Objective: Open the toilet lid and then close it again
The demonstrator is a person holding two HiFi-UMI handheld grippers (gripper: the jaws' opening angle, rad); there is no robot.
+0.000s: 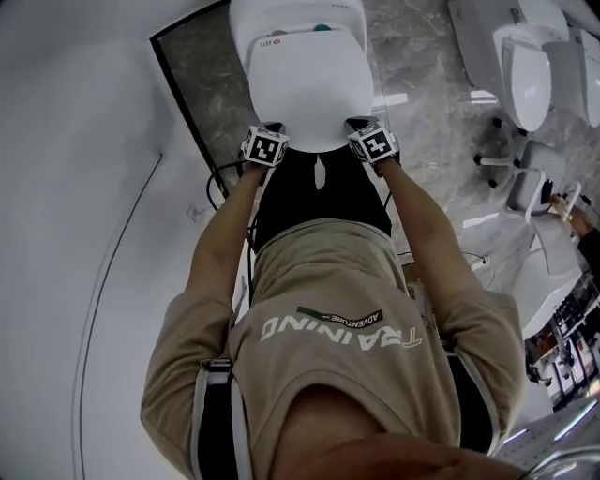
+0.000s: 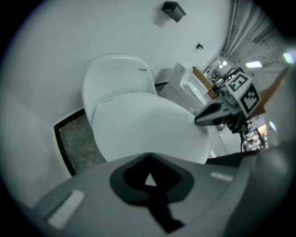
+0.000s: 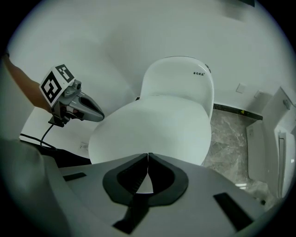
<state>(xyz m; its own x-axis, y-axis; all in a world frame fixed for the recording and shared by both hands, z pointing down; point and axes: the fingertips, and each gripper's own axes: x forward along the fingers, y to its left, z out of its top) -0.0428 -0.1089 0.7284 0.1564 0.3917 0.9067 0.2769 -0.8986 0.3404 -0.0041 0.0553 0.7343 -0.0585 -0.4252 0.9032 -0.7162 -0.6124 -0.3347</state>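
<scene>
The white toilet lid [image 1: 305,89] lies down on the bowl, with the white tank [image 1: 298,17] behind it. My left gripper [image 1: 269,131] is at the lid's front left edge and my right gripper [image 1: 360,126] at its front right edge. Both point steeply down. In the left gripper view the lid [image 2: 148,122] fills the middle, just past my shut left gripper [image 2: 148,158], and the right gripper [image 2: 209,118] hangs over its right rim. The right gripper view shows the lid [image 3: 157,125] beyond the shut right gripper [image 3: 148,157] and the left gripper [image 3: 95,114] at its left rim. Neither gripper holds anything.
Grey marble floor [image 1: 431,94] lies to the toilet's right. More white toilets [image 1: 530,75] stand at the far right, where someone's hand [image 1: 572,211] shows. A white wall [image 1: 75,187] closes the left side. Black cables [image 1: 217,183] hang near my left arm.
</scene>
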